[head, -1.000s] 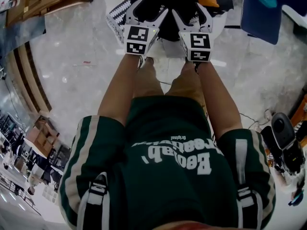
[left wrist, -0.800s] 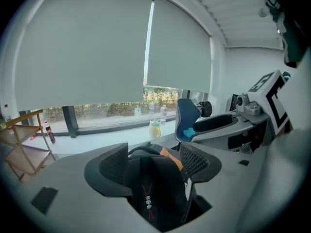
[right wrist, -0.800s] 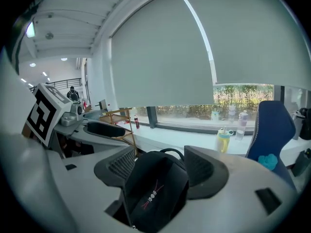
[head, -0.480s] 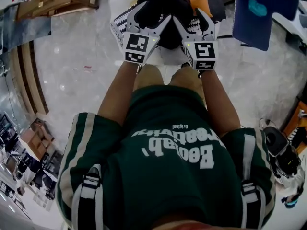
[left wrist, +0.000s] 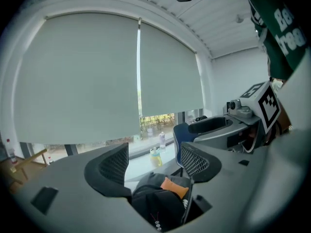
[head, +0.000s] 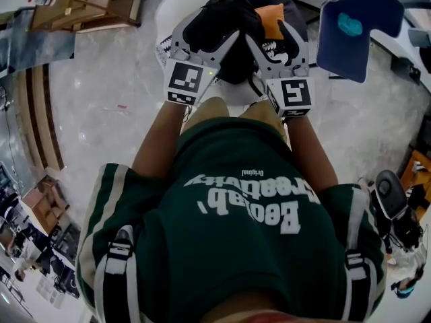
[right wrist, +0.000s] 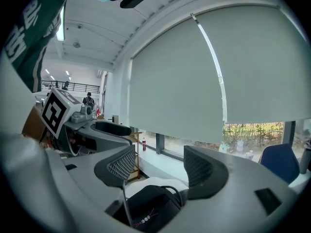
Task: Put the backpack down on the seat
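Note:
A black backpack (head: 225, 15) with an orange patch (head: 271, 17) lies on a white seat (head: 168, 5) straight ahead of me. My left gripper (head: 205, 29) and right gripper (head: 269, 36) reach into its near side, side by side, each with its jaws spread apart. In the left gripper view the backpack (left wrist: 155, 205) sits low between the parted jaws of the left gripper (left wrist: 154, 161). The right gripper view shows the right gripper (right wrist: 159, 161) the same way, over the backpack's top (right wrist: 148, 205) and handle loop, with the white seat (right wrist: 167, 184) behind. A thin dark strap runs along each gripper's inner jaw.
A blue chair (head: 350, 29) stands just right of the seat. Wooden furniture (head: 81, 2) is at the far left on the marble floor. Black equipment (head: 394, 200) sits on the floor at my right. Window blinds fill the background of both gripper views.
Both grippers have drifted apart sideways while staying at the backpack. My head has tipped forward, bringing more of the seat and the blue chair into view.

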Tool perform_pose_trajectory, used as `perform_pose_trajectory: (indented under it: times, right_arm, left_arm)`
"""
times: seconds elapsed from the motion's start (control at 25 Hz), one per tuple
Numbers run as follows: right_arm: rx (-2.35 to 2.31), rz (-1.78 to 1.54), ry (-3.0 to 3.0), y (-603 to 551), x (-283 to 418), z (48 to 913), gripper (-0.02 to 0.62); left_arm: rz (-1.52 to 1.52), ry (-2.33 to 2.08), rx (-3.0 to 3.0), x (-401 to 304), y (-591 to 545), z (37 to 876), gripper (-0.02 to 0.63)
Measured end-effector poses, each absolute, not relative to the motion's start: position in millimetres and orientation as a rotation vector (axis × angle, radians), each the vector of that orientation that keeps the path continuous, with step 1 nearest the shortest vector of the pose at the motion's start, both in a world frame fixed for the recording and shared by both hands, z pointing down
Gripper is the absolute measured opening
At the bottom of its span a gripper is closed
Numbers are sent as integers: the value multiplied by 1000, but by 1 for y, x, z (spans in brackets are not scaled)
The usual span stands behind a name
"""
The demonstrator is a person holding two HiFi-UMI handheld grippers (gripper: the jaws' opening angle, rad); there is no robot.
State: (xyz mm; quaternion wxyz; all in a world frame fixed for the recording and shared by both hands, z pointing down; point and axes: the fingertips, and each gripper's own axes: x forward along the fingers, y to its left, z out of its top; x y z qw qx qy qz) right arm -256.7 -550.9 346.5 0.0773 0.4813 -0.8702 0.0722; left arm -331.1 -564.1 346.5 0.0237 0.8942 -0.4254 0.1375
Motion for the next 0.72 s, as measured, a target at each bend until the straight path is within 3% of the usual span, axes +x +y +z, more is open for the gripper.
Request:
perform_pose_trajectory:
  times: [0.72]
  right_arm:
    - [1355, -26, -2740, -554, -278, 275, 284]
  left_arm:
    - [235, -1447, 2855, -358, -563, 259, 331]
